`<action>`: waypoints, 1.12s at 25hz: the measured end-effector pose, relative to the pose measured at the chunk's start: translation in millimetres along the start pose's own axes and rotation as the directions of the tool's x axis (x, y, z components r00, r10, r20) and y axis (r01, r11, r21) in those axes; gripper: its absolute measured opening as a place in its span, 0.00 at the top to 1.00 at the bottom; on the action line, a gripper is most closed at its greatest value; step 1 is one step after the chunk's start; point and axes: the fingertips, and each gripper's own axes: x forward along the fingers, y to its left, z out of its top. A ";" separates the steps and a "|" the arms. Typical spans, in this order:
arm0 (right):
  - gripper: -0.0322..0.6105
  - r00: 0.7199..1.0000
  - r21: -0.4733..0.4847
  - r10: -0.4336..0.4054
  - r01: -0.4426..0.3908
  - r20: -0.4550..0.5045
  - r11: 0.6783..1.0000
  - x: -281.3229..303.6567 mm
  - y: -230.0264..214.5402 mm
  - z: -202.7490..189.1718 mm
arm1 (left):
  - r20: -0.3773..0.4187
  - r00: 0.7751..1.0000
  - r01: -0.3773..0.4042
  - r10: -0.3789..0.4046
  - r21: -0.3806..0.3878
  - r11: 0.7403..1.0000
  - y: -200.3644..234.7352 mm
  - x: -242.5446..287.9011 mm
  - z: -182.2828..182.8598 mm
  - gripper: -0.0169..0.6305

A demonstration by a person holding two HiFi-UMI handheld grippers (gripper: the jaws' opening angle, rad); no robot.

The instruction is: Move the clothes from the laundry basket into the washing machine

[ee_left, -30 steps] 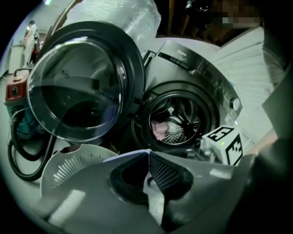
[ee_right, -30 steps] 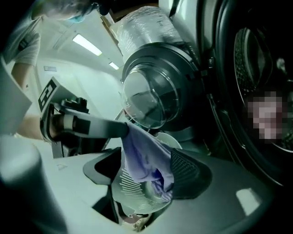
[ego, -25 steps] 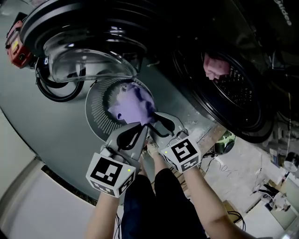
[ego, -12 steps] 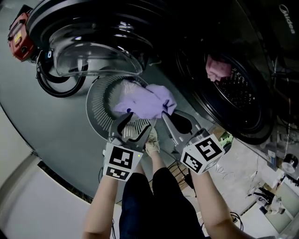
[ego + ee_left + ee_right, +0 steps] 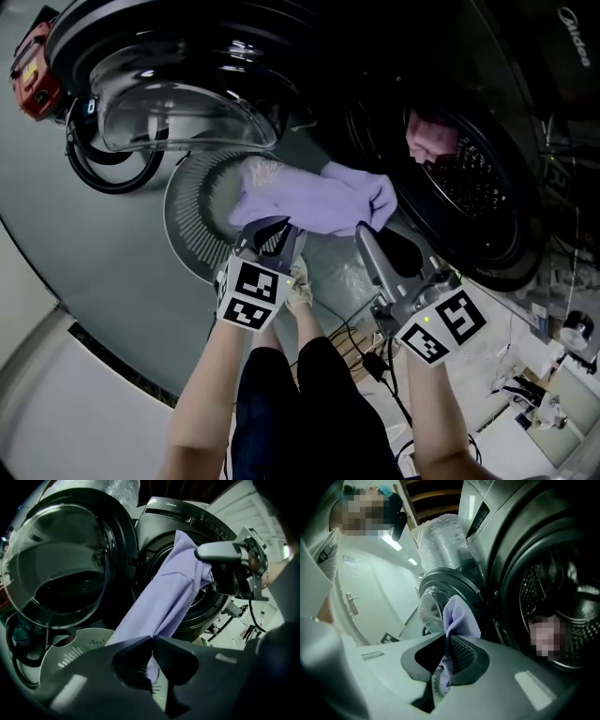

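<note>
Lavender garment [image 5: 319, 202], pinched in left gripper [image 5: 273, 232] and right gripper [image 5: 367, 232], hung over the basket [image 5: 187, 234], not yet inside the drum [image 5: 478, 178] ahead.

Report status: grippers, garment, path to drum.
Left hand-held gripper shut on purple garment; right hand-held gripper shut on its other end. Garment spans between them, beside drum opening; door open, nothing blocking.

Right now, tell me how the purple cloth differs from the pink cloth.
The purple cloth is stretched out in front of the drum; the pink cloth lies bunched inside it. The purple cloth is clamped by the left gripper and right gripper; nothing holds the pink cloth. Both are soft laundry.
</note>
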 end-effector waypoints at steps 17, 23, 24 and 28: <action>0.54 0.990 -0.204 0.000 -0.030 -0.144 0.979 17.9 11.6 -61.0 | 0.239 0.950 0.221 -0.203 -0.051 0.974 -44.3 -48.0 98.2 0.95; 0.53 0.986 -0.238 -0.046 0.007 -0.161 0.971 36.1 10.1 -73.5 | 0.203 0.947 0.261 -0.248 -0.042 0.964 -53.6 -47.3 94.6 0.95; 0.54 0.986 -0.249 -0.051 0.010 -0.159 0.969 40.5 8.7 -74.4 | 0.191 0.948 0.264 -0.253 -0.032 0.964 -55.5 -45.4 93.3 0.95; 0.68 0.991 -0.324 -0.073 0.034 -0.109 0.945 56.6 4.4 -69.1 | 0.188 0.953 0.248 -0.238 -0.034 0.968 -52.9 -37.2 91.9 0.95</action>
